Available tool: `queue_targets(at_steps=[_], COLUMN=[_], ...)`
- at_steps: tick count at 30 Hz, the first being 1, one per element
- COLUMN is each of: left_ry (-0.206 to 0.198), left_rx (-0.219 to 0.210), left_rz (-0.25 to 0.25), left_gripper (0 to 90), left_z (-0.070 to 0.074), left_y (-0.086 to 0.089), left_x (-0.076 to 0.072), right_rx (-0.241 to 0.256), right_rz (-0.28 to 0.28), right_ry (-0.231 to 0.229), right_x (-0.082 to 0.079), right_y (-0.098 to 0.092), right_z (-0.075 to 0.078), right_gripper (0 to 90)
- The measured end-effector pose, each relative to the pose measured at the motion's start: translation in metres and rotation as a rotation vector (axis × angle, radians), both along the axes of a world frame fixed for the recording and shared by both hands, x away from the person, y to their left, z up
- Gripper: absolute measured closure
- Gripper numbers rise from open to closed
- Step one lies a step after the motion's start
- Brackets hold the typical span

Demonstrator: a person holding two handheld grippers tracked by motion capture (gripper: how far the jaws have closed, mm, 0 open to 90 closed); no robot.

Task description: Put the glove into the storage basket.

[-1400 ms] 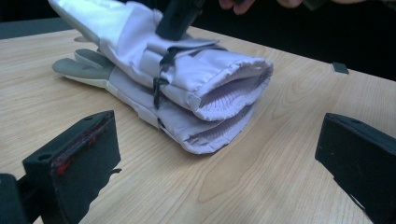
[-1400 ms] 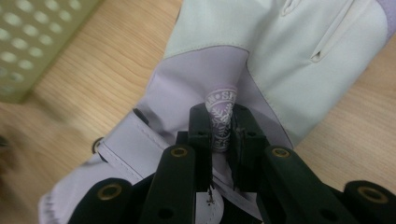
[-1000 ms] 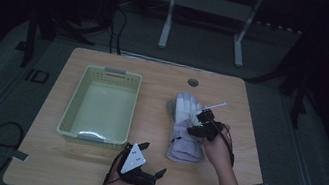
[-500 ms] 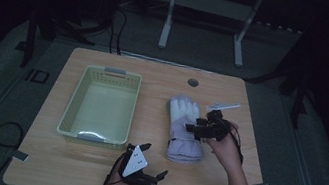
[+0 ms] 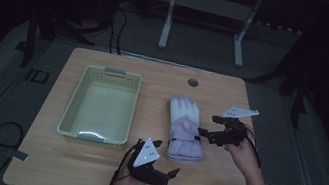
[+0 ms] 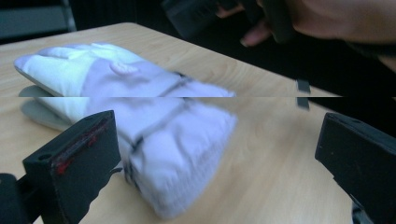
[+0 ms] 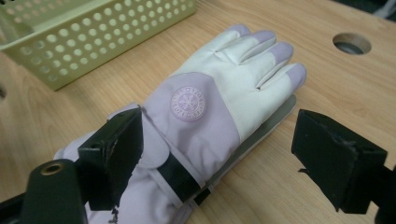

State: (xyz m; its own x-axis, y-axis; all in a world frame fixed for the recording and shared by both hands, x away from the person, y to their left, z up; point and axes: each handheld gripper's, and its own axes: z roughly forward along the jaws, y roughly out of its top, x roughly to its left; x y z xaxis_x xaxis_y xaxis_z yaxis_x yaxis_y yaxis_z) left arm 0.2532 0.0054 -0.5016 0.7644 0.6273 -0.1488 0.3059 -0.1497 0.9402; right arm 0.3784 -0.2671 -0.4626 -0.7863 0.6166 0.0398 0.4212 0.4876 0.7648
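At far left, pale green perforated basket (image 5: 100, 104), standing empty on the wooden table (image 5: 218, 182). Near its right corner, low at the table's near edge, left gripper (image 5: 166, 173) with jaws spread wide and empty, aimed right toward the cuff. Right of the basket, lying flat, padded winter glove (image 5: 185, 128): cuff toward the near edge, fingertips pointing far, white over the fingers, lilac over the back with a round badge, dark strap across the wrist. Beneath it a grey edge, perhaps a second glove, not clear enough to say. Just right of the glove, right gripper (image 5: 202, 131), jaws also wide apart with nothing between, hovering by the wrist strap. Probably light, soft and floppy, bound to sag if pinched at a fingertip; best taken at the thick cuff or across the strapped wrist, where the padding should bunch up under the pads
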Motion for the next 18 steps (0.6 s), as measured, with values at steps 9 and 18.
queue_targets(at_steps=[9,18], left_ry=[0.020,0.053], left_rx=[0.031,0.114], left_rz=[0.023,0.074], left_gripper=[0.1,5.7], left_z=[0.030,0.025], left_y=[-0.014,-0.026], left_x=[0.056,0.096], right_rx=[0.086,0.056], right_rz=[-0.079,-0.086], right_ry=[-0.021,-0.028], right_x=[0.003,0.014], right_y=[-0.019,-0.014], right_z=[0.001,-0.013], right_gripper=[11.4,18.1])
